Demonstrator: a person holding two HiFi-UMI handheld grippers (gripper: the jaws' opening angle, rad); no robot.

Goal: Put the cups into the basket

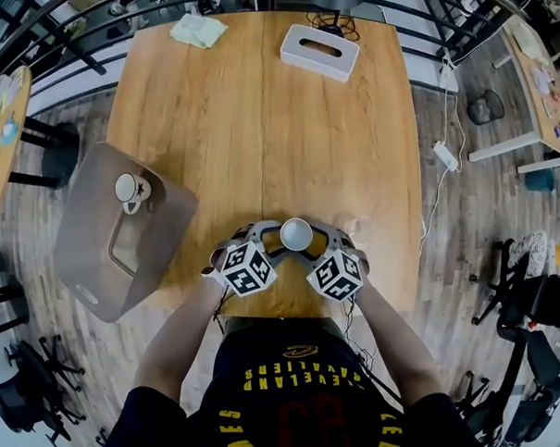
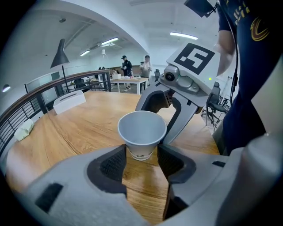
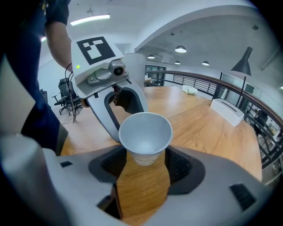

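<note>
Paper cup (image 1: pixel 296 234): upright on bench (image 1: pixel 256 108), near its front edge. Left gripper (image 2: pixel 141 161) and right gripper (image 3: pixel 145 165): jaws spread, flanking the cup's base, not pinching. Second cup (image 1: pixel 126 188): inside basket (image 1: pixel 87 263).

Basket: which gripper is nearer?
Left. In the head view the left gripper is just right of the basket. The right gripper is farther right, past the cup that stands between them.
</note>
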